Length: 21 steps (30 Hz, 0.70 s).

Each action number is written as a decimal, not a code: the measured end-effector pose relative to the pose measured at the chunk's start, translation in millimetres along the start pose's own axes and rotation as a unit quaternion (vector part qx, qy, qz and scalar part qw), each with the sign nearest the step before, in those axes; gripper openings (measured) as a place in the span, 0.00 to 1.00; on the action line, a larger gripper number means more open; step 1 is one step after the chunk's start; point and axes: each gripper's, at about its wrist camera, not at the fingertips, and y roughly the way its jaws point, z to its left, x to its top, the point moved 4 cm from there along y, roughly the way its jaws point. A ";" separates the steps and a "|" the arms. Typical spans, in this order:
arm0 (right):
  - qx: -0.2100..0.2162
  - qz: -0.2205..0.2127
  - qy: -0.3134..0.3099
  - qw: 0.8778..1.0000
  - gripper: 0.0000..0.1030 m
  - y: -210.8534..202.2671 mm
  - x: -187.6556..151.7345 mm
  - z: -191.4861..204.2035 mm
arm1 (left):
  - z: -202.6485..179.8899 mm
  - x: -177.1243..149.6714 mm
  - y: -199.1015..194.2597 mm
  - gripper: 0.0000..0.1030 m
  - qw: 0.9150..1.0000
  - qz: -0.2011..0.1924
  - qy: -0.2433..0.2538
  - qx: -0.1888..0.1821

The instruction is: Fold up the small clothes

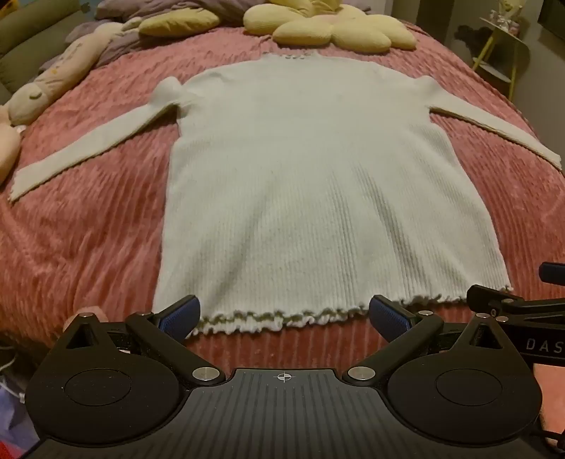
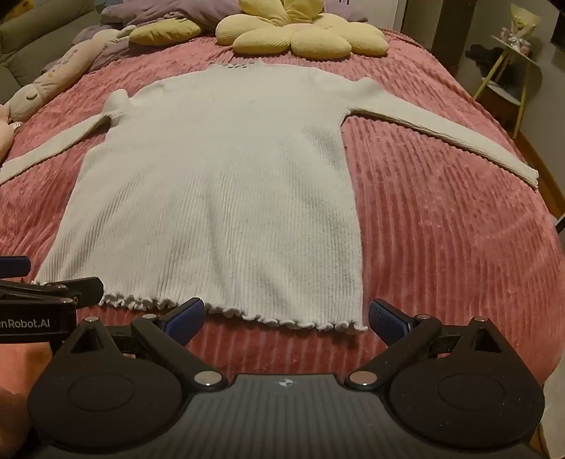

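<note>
A white ribbed long-sleeved sweater (image 1: pixel 300 169) lies flat on the pink bedspread, collar far, frilled hem near, both sleeves spread out to the sides. It also shows in the right wrist view (image 2: pixel 219 183). My left gripper (image 1: pixel 284 316) is open and empty, its jaws wide apart just in front of the left part of the hem. My right gripper (image 2: pixel 286 317) is open and empty, just in front of the right part of the hem. Each gripper shows at the edge of the other's view: the right one (image 1: pixel 522 307), the left one (image 2: pixel 42 293).
The pink ribbed bedspread (image 1: pixel 88 229) covers the bed. Yellow flower-shaped cushion (image 1: pixel 332 28) and purple bedding lie at the head. A long plush toy (image 1: pixel 53 77) lies at the far left. A small yellow side table (image 2: pixel 508 70) stands beyond the bed's right edge.
</note>
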 end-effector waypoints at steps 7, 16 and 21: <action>-0.002 -0.002 0.000 1.000 0.96 -0.5 1.8 -1.6 | -1.3 -6.5 1.9 1.00 1.000 0.002 -0.003 0.003; -0.003 -0.001 -0.001 1.000 0.96 0.1 2.8 -1.6 | 2.1 -1.1 4.0 1.00 1.000 0.009 -0.009 0.002; -0.002 -0.001 -0.001 1.000 0.96 -0.1 3.8 -1.7 | 1.1 -1.4 3.8 1.00 1.000 0.008 -0.006 0.001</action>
